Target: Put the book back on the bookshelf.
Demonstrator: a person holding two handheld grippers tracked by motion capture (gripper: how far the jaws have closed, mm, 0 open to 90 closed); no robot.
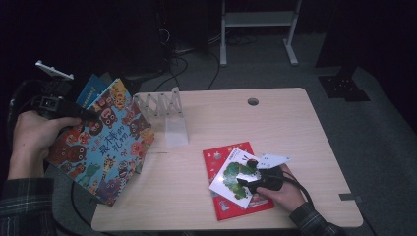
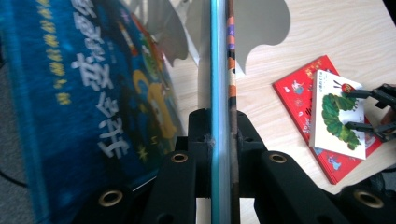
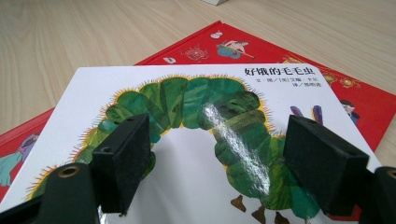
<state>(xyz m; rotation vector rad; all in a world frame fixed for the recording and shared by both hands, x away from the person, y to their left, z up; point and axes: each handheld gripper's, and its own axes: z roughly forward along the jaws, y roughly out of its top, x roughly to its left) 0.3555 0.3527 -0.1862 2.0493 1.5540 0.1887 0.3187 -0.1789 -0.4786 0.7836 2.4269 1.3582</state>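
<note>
Left gripper [image 2: 219, 135] clamps upright books [image 1: 105, 142]; right gripper [image 1: 248, 174] wide over flat caterpillar book [image 3: 196, 140], long axis diagonal

monster picture book [image 1: 105, 142]: colourful cover, tilted, held off table's left edge, with blue book [image 1: 91, 90] behind | caterpillar book [image 1: 236, 177]: white cover, flat atop red book [image 1: 221, 160]

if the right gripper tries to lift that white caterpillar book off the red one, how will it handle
The caterpillar book looks thin and flat, so probably light and fairly stiff. Its cover shows a bright glare streak, so it is likely glossy and may slip between the open right gripper pads. Lying flat on the red book, it may slide rather than lift.
</note>
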